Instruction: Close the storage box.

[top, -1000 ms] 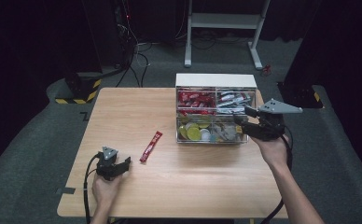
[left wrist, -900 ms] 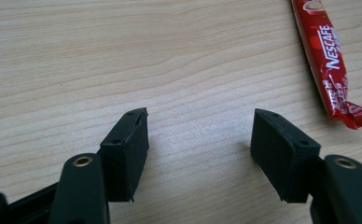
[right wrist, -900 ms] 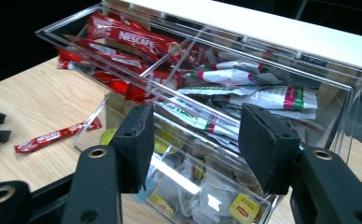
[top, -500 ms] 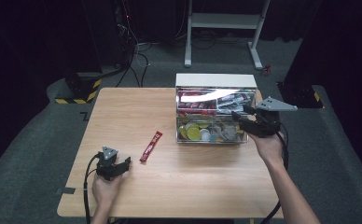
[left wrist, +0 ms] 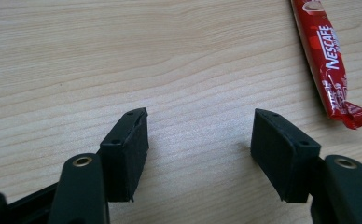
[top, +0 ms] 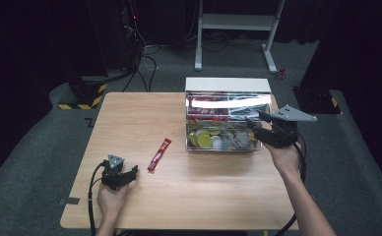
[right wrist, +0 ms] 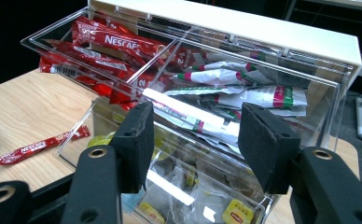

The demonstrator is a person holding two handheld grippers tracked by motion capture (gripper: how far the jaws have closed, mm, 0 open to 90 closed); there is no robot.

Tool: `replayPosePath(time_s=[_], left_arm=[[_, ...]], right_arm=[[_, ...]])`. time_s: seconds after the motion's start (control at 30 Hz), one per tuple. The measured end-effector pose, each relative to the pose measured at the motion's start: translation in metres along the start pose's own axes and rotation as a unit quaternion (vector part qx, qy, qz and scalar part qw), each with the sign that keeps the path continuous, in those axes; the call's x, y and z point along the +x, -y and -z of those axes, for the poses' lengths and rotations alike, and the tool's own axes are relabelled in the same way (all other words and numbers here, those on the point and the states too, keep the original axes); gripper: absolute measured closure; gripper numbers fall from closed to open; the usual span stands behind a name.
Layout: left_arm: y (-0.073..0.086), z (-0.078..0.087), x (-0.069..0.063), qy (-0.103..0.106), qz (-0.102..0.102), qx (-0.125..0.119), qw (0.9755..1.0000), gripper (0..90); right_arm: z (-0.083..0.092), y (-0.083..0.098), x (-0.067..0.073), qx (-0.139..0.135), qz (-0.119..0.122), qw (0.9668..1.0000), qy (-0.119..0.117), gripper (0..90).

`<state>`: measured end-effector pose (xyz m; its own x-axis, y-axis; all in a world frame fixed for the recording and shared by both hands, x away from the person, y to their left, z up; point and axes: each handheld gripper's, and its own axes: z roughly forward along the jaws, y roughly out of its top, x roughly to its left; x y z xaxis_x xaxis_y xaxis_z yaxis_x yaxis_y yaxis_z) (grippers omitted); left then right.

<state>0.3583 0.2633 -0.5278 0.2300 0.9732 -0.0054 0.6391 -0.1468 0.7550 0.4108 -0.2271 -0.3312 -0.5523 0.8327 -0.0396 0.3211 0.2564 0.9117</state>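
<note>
Clear acrylic organizer point(top: 227, 123) w/ white top, far right part of wooden table point(top: 130, 123) — upper drawer slid out toward near edge, holds red Nescafe sticks point(right wrist: 118, 44) on one side, white/green/red sachets point(right wrist: 244, 95) on other. Lower drawer: yellow round pods point(top: 204, 140), tea bags point(right wrist: 179, 184). Right gripper point(right wrist: 193, 140) directly in front of drawers, jaws spread wide, nothing between pads, upper drawer's front wall just past tips; touching or not — can't tell. Gripped by right hand point(top: 283, 156), grey plate on top. Loose red Nescafe stick point(top: 159, 154) flat on table mid-way, left of organizer. Left gripper point(left wrist: 200, 140) low over bare wood near front-left edge, jaws apart, empty; stick ahead and to right of its right pad, well clear. Left hand point(top: 111, 199) behind it.
</note>
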Motion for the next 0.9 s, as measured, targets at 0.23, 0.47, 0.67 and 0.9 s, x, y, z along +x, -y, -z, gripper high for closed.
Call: replayPosePath(time_s=[0.23,0.47,0.67,0.9], left_arm=[[0.0,0.0,0.0,0.001,-0.001,0.001,1.0,36.4],[0.0,0.0,-0.001,0.001,-0.002,0.001,1.0,35.9],[0.0,0.0,-0.001,0.002,-0.003,0.003,1.0,35.4],[0.0,0.0,0.0,0.003,-0.004,0.003,1.0,34.8]], right_arm=[[0.007,0.011,-0.006,0.002,-0.011,0.9999,-0.004,44.7],[0.016,0.024,-0.014,-0.003,-0.029,0.9996,-0.004,44.6],[0.02,0.042,-0.017,0.001,-0.043,0.9991,-0.005,44.4],[0.014,0.072,-0.023,0.01,-0.069,0.9976,0.001,44.2]])
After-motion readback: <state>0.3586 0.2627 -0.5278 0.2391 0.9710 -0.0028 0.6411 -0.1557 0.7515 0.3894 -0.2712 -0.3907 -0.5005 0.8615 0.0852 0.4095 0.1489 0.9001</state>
